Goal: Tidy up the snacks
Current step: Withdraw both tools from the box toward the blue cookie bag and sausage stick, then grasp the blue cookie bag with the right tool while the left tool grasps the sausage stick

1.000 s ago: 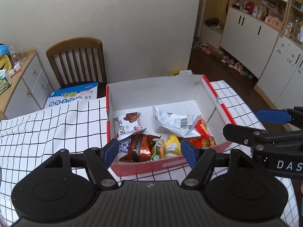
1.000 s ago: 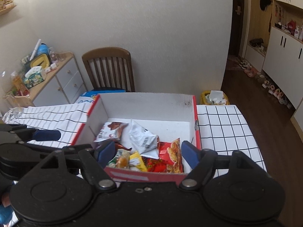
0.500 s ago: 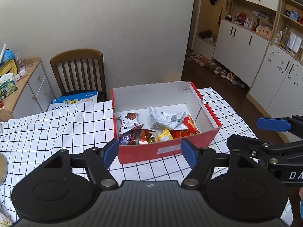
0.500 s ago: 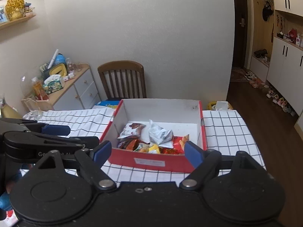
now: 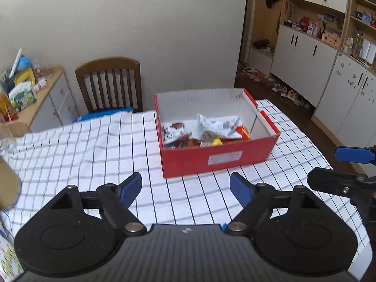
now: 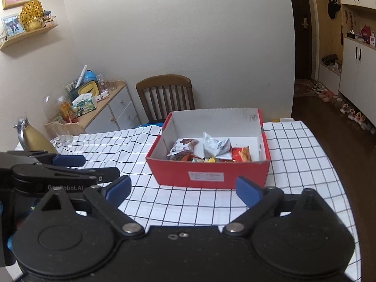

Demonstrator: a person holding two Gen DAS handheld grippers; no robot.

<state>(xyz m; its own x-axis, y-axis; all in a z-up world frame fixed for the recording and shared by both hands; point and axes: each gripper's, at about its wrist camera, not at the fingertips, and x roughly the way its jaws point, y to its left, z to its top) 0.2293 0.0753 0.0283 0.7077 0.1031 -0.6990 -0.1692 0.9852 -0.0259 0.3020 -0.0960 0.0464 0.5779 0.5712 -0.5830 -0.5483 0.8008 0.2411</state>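
A red box [image 5: 218, 159] [image 6: 209, 174] with a white inside stands on the checked tablecloth [image 5: 94, 150] [image 6: 300, 155]. Several snack packets lie in it: a white crumpled packet [image 5: 217, 125] [image 6: 215, 146], a white and brown packet [image 5: 172, 131] [image 6: 182, 146], and red and yellow ones. My left gripper [image 5: 185, 189] hangs over the cloth in front of the box, its jaws opening, nothing between them. My right gripper [image 6: 183, 189] is likewise in front of the box, jaws opening and bare. Each gripper shows at the edge of the other's view.
A wooden chair [image 5: 110, 82] [image 6: 165, 96] stands behind the table with a blue carton [image 5: 103, 115] on its seat. A cluttered sideboard [image 6: 103, 103] is at the left. A gold jug [image 6: 33, 136] and a glass [image 6: 61, 129] stand on the table's left. Cabinets [image 5: 305, 56] and shoes line the right.
Both grippers have drawn back from over the box toward the table's near side, so the box looks smaller and farther. Both pairs of jaws have spread wider.
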